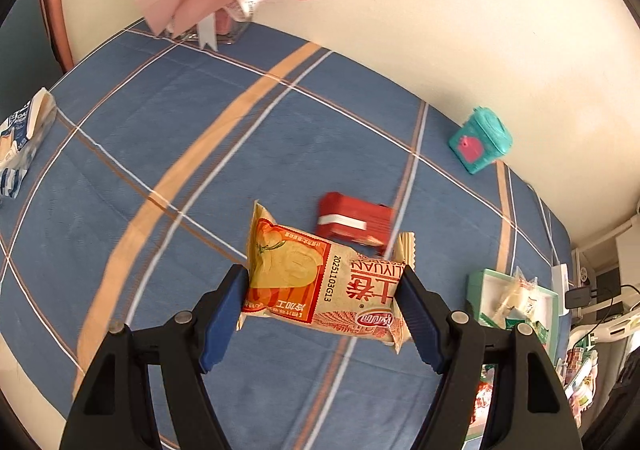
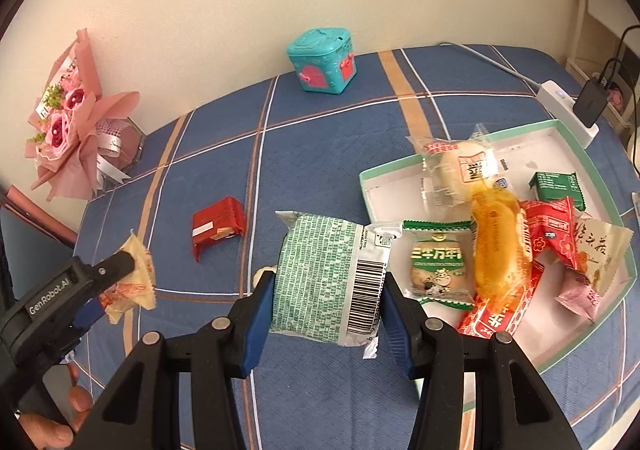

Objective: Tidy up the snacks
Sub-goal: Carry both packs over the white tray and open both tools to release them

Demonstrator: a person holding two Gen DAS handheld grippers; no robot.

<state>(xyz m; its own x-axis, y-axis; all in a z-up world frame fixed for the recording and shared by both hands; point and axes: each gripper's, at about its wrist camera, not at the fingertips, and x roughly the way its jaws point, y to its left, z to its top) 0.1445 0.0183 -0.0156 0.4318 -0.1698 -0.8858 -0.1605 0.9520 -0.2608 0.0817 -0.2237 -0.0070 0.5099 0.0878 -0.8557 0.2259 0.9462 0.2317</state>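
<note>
My left gripper [image 1: 322, 290] is shut on an orange and cream snack packet [image 1: 324, 282], held crosswise above the blue checked cloth. The same left gripper [image 2: 120, 278] and its orange packet [image 2: 132, 282] show at the lower left of the right wrist view. My right gripper [image 2: 326, 290] is shut on a green and white packet [image 2: 328, 274] with a barcode, just left of the white tray [image 2: 560, 138]. Several wrapped snacks lie in that tray, among them a green cookie pack [image 2: 436, 262] and a yellow cake [image 2: 500, 250]. A red packet [image 2: 218, 224] lies alone on the cloth.
A teal toy box [image 2: 322, 60] stands by the wall at the back. A pink bouquet [image 2: 76, 118] leans at the far left. A white power strip [image 2: 568, 110] with a black plug lies behind the tray. A blue and white packet [image 1: 20, 142] rests at the cloth's left edge.
</note>
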